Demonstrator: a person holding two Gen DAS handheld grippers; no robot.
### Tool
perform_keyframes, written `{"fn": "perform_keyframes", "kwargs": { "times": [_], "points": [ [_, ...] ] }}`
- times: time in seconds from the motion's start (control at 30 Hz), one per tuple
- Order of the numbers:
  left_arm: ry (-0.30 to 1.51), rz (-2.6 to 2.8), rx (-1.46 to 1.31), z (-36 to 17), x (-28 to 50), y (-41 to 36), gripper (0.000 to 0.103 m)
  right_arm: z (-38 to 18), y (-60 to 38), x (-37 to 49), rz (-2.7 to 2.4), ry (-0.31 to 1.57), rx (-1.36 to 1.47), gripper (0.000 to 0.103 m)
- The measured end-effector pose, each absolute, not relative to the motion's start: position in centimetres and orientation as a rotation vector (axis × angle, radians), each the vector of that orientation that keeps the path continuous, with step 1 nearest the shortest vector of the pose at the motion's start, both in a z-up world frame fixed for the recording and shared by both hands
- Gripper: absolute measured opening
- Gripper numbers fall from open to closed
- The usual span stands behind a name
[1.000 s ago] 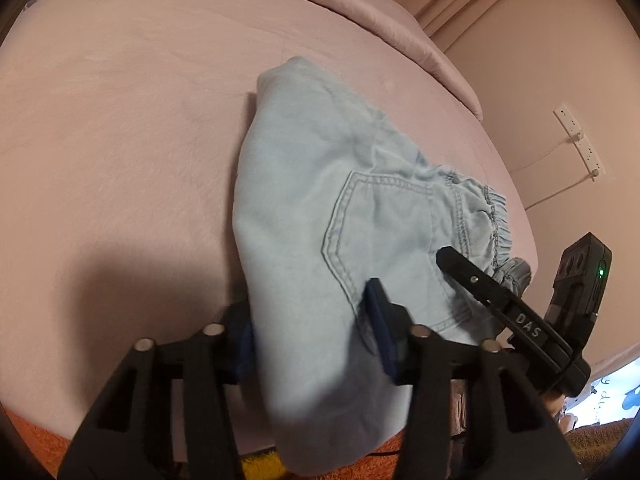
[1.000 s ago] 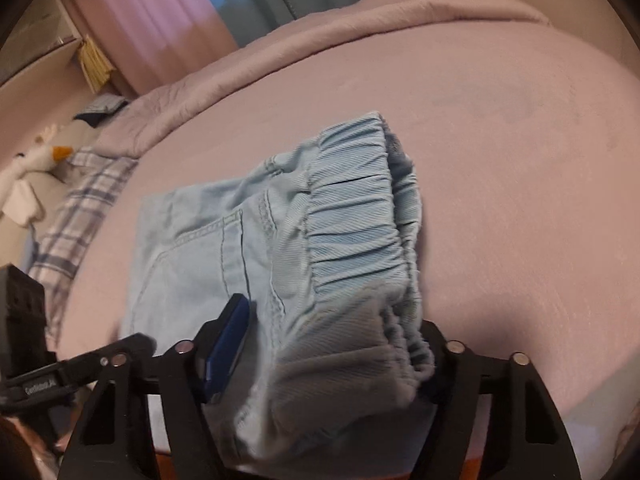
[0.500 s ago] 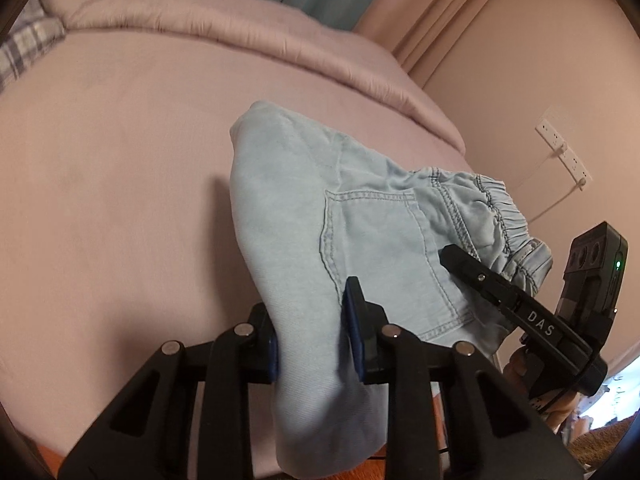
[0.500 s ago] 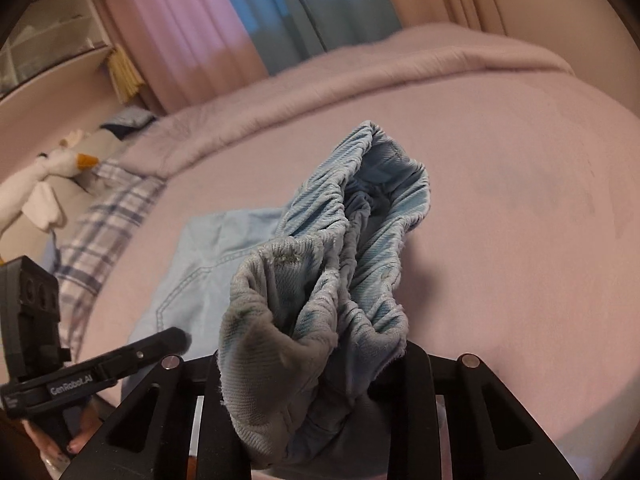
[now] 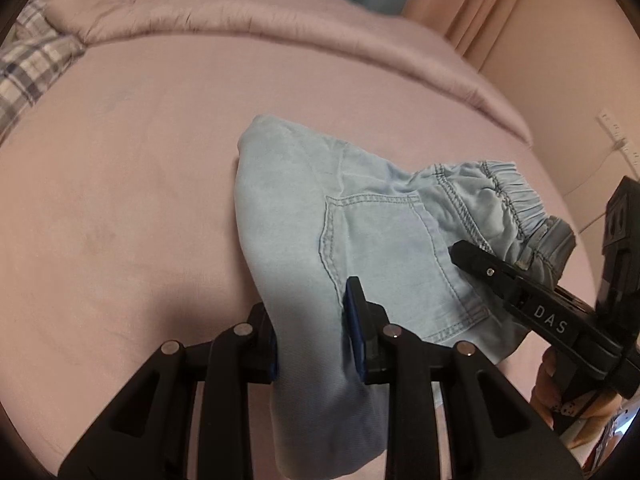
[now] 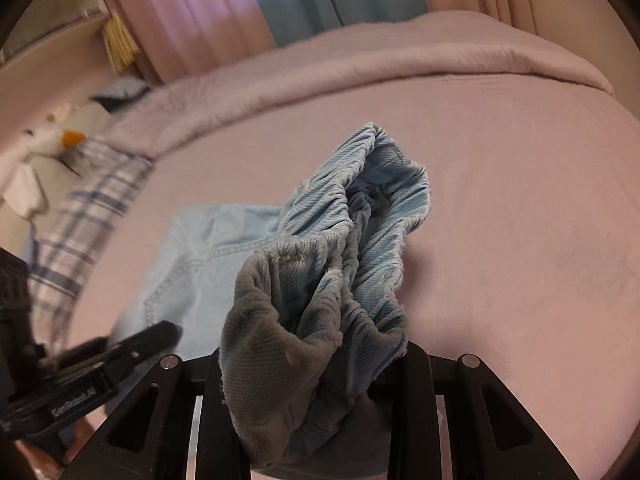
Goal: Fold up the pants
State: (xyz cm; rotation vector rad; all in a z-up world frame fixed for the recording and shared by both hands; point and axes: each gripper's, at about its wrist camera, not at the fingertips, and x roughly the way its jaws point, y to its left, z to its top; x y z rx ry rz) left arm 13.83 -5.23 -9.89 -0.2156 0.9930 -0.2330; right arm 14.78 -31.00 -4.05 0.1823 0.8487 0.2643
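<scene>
Light blue denim pants (image 5: 360,232) lie folded on a pink bed (image 5: 120,200), back pocket up. My left gripper (image 5: 312,332) is shut on the pants' near folded edge, with cloth bunched between the blue pads. My right gripper (image 6: 312,368) is shut on the elastic waistband (image 6: 360,220), which stands bunched up above the jaws. The right gripper also shows in the left wrist view (image 5: 520,292) at the waistband end (image 5: 516,196). The left gripper shows at the lower left of the right wrist view (image 6: 100,364).
A rolled pink blanket (image 5: 240,20) runs along the bed's far side. A plaid cloth (image 6: 80,232) and a white stuffed bird (image 6: 44,144) lie at the left. Curtains (image 6: 280,4) hang behind. A wall with a power strip (image 5: 616,132) is at the right.
Both grippers closed on the pants and lifted their near edge off the bed. The waistband rose and bunched upright in the right gripper; both views tilted up toward the curtains.
</scene>
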Motion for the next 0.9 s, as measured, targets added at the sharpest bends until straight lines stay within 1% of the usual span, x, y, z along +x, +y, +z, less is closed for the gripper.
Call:
{"fn": "perform_keyframes", "kwargs": {
  "times": [0.03,0.07,0.1,0.17,0.2,0.23,0.3,0.43,0.47,0.5,0.53,0.6,0.63,0.67,0.7,0.73,0.77,0.8,0.83,0.87,0.9],
  "points": [
    [1.018,-0.223,-0.213,-10.7,13.9,-5.1,0.029,-4.7,-30.7,15.0,0.247,0.868,0.170,0.031],
    [1.040,-0.209,-0.203,-11.6,13.8,-5.0,0.032,-5.3,-30.5,15.2,0.234,0.893,0.164,0.031],
    [1.040,-0.195,-0.193,-12.0,13.6,-5.1,0.036,-5.8,-30.5,15.4,0.220,0.916,0.160,0.032],
    [1.022,-0.174,-0.178,-12.3,13.0,-5.3,0.038,-6.6,-30.7,15.2,0.205,0.934,0.155,0.035],
    [1.017,-0.170,-0.173,-12.2,12.8,-5.4,0.039,-6.8,-31.0,15.0,0.201,0.938,0.159,0.037],
    [1.015,-0.166,-0.172,-12.2,12.7,-5.5,0.039,-7.1,-31.2,14.9,0.197,0.942,0.164,0.037],
    [1.020,-0.167,-0.179,-11.9,12.7,-5.4,0.039,-7.5,-31.7,14.7,0.185,0.955,0.180,0.043],
    [1.027,-0.177,-0.192,-11.2,12.2,-4.6,0.040,-7.5,-32.7,14.1,0.191,0.961,0.215,0.046],
    [1.024,-0.176,-0.198,-10.8,11.5,-4.2,0.040,-7.3,-32.9,13.9,0.189,0.961,0.214,0.049],
    [1.019,-0.173,-0.202,-10.4,11.2,-4.2,0.042,-7.1,-33.0,13.6,0.182,0.957,0.208,0.053],
    [1.008,-0.170,-0.205,-9.8,10.7,-4.0,0.043,-6.8,-33.0,13.6,0.174,0.952,0.200,0.053],
    [0.970,-0.173,-0.211,-8.3,9.8,-3.6,0.056,-6.0,-33.2,13.2,0.164,0.935,0.181,0.053],
    [0.944,-0.173,-0.213,-7.5,9.4,-3.4,0.060,-5.7,-33.4,12.9,0.159,0.925,0.178,0.053],
    [0.905,-0.173,-0.216,-6.3,8.7,-3.2,0.067,-5.0,-33.6,12.4,0.154,0.907,0.180,0.054],
    [0.878,-0.173,-0.219,-5.5,8.1,-2.9,0.072,-4.5,-33.7,12.1,0.152,0.893,0.185,0.060],
    [0.852,-0.173,-0.222,-4.7,7.8,-2.9,0.075,-3.9,-33.7,11.9,0.153,0.879,0.190,0.065],
    [0.821,-0.175,-0.224,-3.7,7.0,-2.7,0.081,-3.3,-33.8,11.4,0.158,0.858,0.197,0.074],
    [0.801,-0.178,-0.225,-3.0,6.6,-2.7,0.085,-2.4,-34.0,10.7,0.167,0.824,0.202,0.077],
    [0.774,-0.183,-0.222,-2.3,5.9,-2.6,0.088,-1.6,-33.9,10.0,0.175,0.796,0.201,0.077],
    [0.758,-0.185,-0.213,-1.8,5.7,-2.9,0.093,-0.7,-33.9,9.2,0.183,0.769,0.194,0.078],
    [0.744,-0.182,-0.199,-1.4,5.5,-3.2,0.095,0.0,-33.8,8.7,0.185,0.751,0.187,0.080]
  ]
}}
